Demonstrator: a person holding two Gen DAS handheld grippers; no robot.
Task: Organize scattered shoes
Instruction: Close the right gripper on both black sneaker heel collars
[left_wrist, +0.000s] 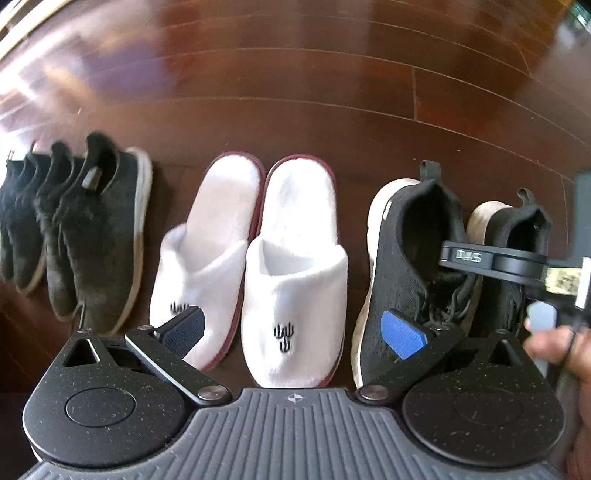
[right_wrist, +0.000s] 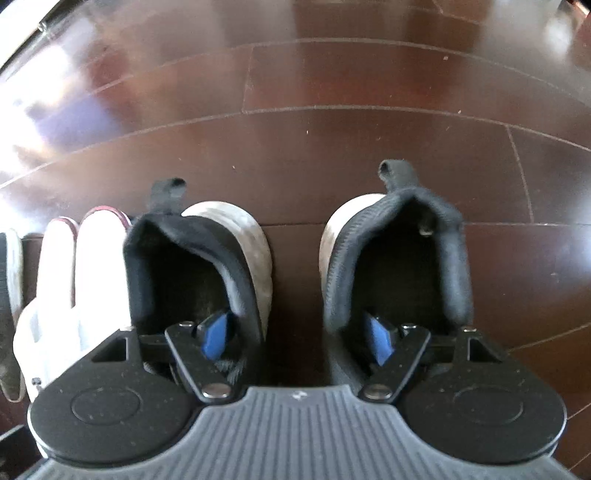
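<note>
A row of shoes lines the dark wood floor. In the left wrist view, dark sneakers (left_wrist: 92, 236) stand at the left, a pair of white slippers (left_wrist: 295, 266) in the middle, and two black white-soled sneakers (left_wrist: 410, 258) at the right. My left gripper (left_wrist: 291, 330) hovers open over the slippers' toes, holding nothing. In the right wrist view, my right gripper (right_wrist: 297, 338) is open, with one blue finger inside the left sneaker (right_wrist: 177, 266) and the other inside the right sneaker (right_wrist: 399, 258). The shoes' inner walls lie between the fingers, with a gap between the shoes.
The right gripper's black body (left_wrist: 498, 262) reaches over the sneakers in the left wrist view, with a hand (left_wrist: 554, 347) behind it. Bare wood floor (right_wrist: 332, 140) stretches beyond the heels. The white slippers (right_wrist: 74, 277) lie just left of the sneakers.
</note>
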